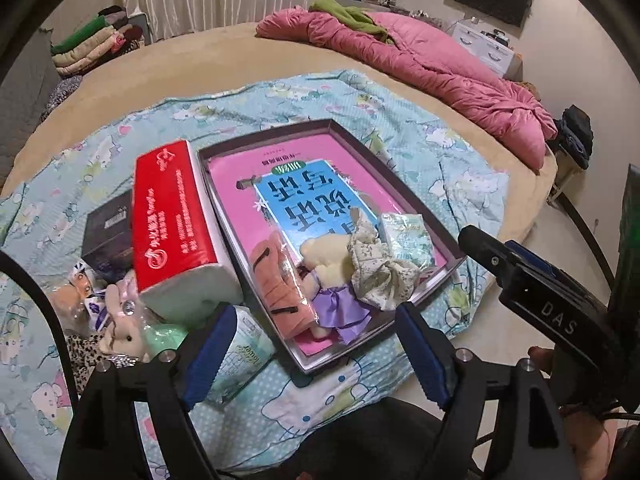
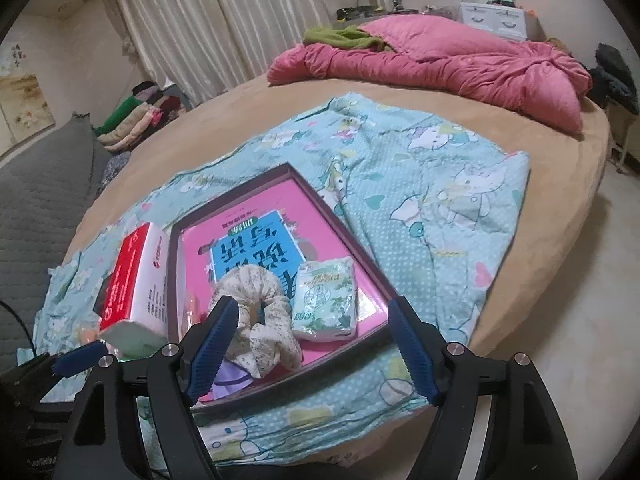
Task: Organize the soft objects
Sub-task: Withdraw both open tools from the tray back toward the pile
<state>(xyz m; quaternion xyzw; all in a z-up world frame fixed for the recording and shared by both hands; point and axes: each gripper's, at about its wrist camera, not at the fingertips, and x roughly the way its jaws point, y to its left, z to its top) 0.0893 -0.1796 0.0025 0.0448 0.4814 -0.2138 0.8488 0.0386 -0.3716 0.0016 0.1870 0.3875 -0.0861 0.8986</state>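
Both tools, left (image 1: 312, 344) and right (image 2: 312, 344), hang open and empty above the tray (image 1: 454, 258); next, judging by the leftovers, comes the small tissue pack (image 1: 244, 354).

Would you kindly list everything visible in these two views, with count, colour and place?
tray: one, dark rim, pink base, on the sheet
scrunchie: one, cream floral, in tray
small tissue pack: one, green-white, in tray
orange plush: one, bagged, in tray
red tissue pack: one, beside tray
bunny toy: one, cream, beside tray
sheet: one, teal cartoon print, on bed
pink quilt: one, far side of bed
left gripper: open, empty
right gripper: open, empty
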